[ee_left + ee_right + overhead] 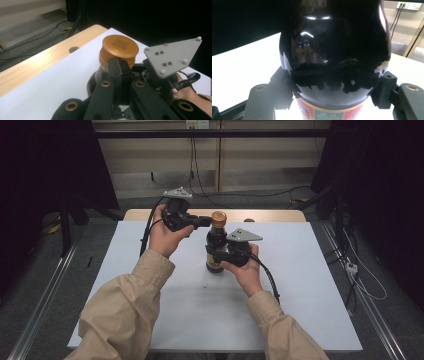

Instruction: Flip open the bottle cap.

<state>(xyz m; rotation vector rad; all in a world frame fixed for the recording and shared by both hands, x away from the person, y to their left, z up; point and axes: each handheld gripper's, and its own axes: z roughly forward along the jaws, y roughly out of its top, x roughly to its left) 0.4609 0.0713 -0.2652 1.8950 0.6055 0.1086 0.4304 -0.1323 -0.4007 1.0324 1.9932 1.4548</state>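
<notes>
A dark glass bottle (216, 245) with an orange-brown cap (218, 217) stands upright near the middle of the white table (300, 285). My right gripper (214, 254) is shut on the bottle's rounded body (332, 45), one jaw on each side just above the label (329, 115). My left gripper (206, 222) comes in from the left at cap height. In the left gripper view its jaws lie together, shut, and the gripper (118, 63) has its tips against the near side of the cap (120, 45), not around it.
A wooden strip (37, 65) with a round hole (74, 49) runs along the table's far edge. The right gripper's grey plate (172, 56) sits close beside the cap. Cables (370, 290) trail on the floor to the right. A small speck (205, 285) lies on the table.
</notes>
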